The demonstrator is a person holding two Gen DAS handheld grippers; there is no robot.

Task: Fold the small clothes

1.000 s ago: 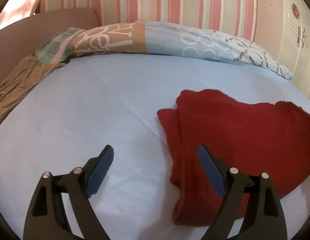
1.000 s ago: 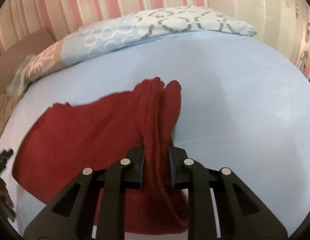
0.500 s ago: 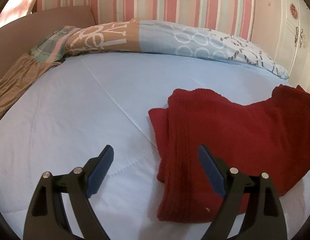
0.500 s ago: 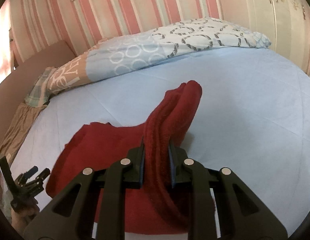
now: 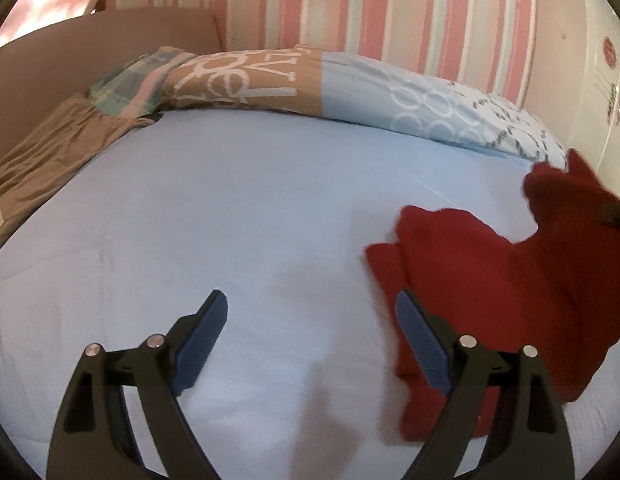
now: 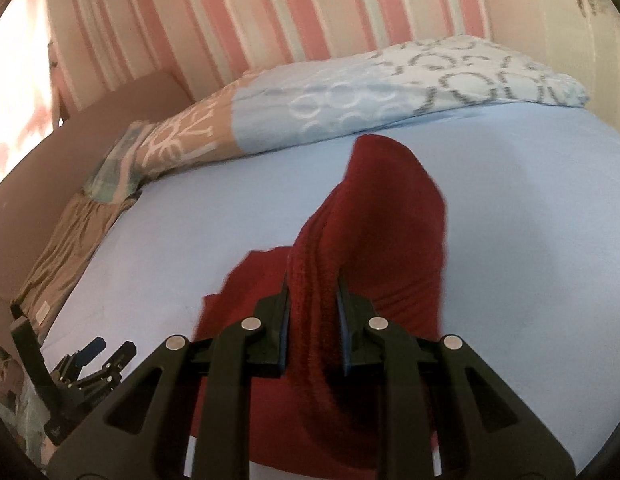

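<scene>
Right tool [image 6: 311, 312] has lifted higher, pinching a bunched edge of the red sweater [image 6: 373, 216] off the bed [image 6: 529, 208]; left tool [image 5: 311, 320] spread, empty; knit looks soft, floppy, best gripped at edges.

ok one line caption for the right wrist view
Right gripper pinches a fold of red knit garment above the pale blue bed.

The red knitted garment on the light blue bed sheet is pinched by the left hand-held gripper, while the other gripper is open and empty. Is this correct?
Not quite: the sides are swapped. The right wrist view shows the right hand-held gripper pinching the red knitted garment above the light blue bed sheet; the left hand-held gripper is the open, empty one.
</scene>
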